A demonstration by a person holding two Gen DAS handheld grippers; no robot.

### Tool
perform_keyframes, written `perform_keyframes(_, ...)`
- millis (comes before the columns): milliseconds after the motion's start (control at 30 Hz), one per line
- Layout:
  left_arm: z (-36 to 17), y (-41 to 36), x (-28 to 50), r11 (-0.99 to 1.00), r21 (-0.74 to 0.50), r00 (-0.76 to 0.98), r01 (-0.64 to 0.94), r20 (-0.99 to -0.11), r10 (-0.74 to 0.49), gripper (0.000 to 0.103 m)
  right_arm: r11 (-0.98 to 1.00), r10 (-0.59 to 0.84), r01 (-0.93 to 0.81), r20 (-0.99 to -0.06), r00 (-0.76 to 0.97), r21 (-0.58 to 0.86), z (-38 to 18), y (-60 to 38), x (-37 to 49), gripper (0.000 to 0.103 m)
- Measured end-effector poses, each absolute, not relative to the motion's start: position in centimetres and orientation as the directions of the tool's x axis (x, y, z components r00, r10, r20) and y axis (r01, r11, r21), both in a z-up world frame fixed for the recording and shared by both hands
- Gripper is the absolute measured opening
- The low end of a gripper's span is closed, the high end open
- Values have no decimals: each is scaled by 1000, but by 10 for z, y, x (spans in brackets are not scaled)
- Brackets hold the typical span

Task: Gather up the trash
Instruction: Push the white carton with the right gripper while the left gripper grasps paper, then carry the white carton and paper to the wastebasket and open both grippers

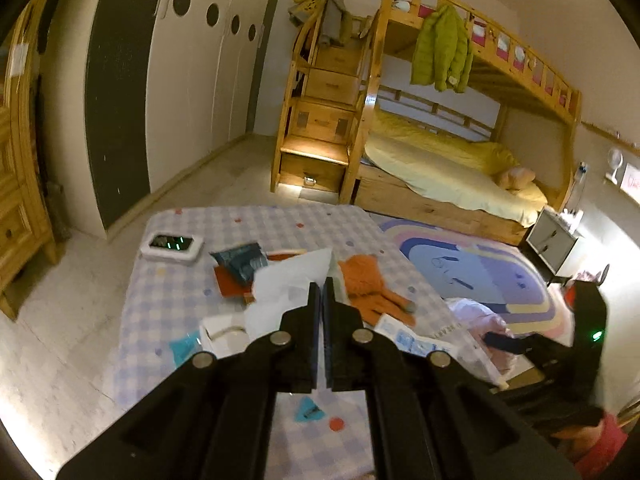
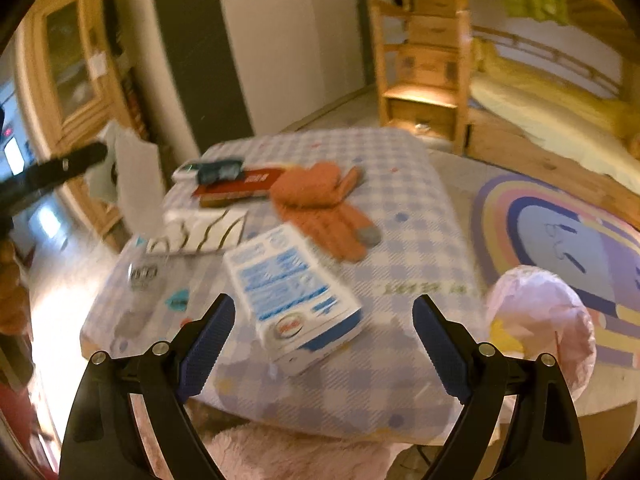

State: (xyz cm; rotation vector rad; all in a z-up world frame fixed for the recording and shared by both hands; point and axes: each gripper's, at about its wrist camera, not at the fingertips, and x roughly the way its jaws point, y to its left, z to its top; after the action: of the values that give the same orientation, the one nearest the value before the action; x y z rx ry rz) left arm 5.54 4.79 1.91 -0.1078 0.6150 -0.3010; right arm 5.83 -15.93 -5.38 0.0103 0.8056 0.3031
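One white tissue (image 1: 288, 280) pinched in left tongs (image 1: 322, 284); right tongs (image 2: 323, 320) gape

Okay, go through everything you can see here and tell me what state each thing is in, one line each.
left gripper: shut on the white tissue, lifted off the table.
right gripper: open, empty, over the carton.
white tissue: pinched, hanging crumpled.
blue and white carton: lying flat on the table, closed.
orange gloves: lying loose on the checked cloth.
pink bag: bulging, at the table's right edge.
green jacket: hanging on the bunk rail.
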Motion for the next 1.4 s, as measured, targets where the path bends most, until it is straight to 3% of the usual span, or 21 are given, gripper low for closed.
perform_keyframes(400,-9,55,59,955,-198,739,221,-606,-296,0,921,312,-382,-734,604,77,-81,-142,77,89)
perform_keyframes(500,-11,57,61,957,-199,738,211,-609,-290,0,915,306,-401,-735,605,50,-81,-136,71,78)
perform_keyframes(733,-10,56,57,957,-199,738,209,-610,-288,0,922,299,-383,-718,628,49,-74,-137,55,69)
perform_keyframes(1000,-6,39,42,944,-197,727,263,-603,-329,0,966,239,-248,-619,748,73,-25,-177,23,69)
perform_keyframes(1400,-18,-87,40,845,-187,602,501,-627,-495,0,995,50,13,-605,794,99,-20,-263,-6,69)
